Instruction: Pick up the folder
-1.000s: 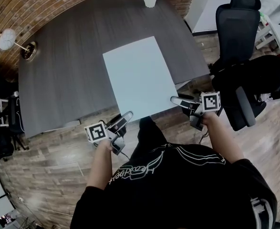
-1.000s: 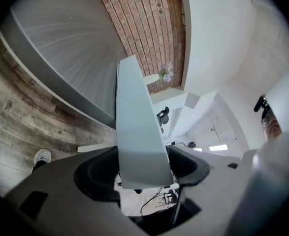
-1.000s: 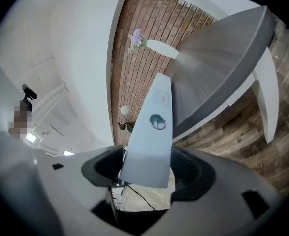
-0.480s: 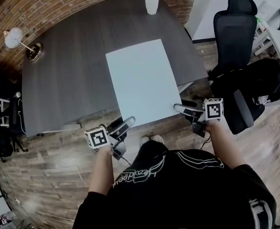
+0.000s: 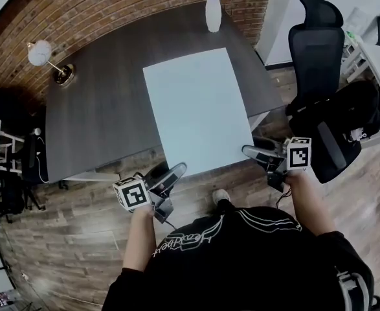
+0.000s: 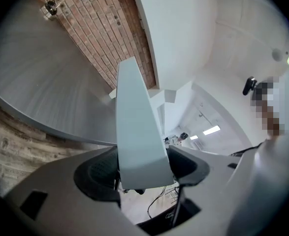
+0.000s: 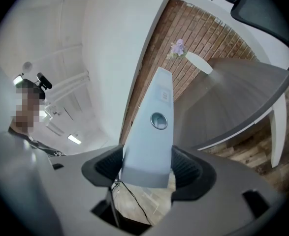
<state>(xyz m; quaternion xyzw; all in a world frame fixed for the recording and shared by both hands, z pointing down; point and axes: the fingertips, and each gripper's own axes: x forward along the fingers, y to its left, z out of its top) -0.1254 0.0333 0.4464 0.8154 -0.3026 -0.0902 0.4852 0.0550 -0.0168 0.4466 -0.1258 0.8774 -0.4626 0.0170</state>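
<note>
A pale blue folder (image 5: 196, 109) is held out flat over the near edge of the dark grey table (image 5: 99, 102), its near corners past the table edge. My left gripper (image 5: 174, 171) is shut on the folder's near left corner, and my right gripper (image 5: 249, 151) is shut on its near right corner. In the left gripper view the folder (image 6: 137, 132) runs edge-on between the two jaws. In the right gripper view the folder (image 7: 151, 132) sits clamped between the pads, with a round hole in its spine.
A white vase with purple flowers (image 5: 213, 10) stands at the table's far edge and a desk lamp (image 5: 44, 56) at its far left. A black office chair (image 5: 316, 47) is at the right, with dark bags (image 5: 348, 118) beside it. Brick wall behind; wood floor below.
The folder has come toward me and risen off the table, both grippers staying shut on its near corners. The view has shifted so the vase and lamp show further in.
</note>
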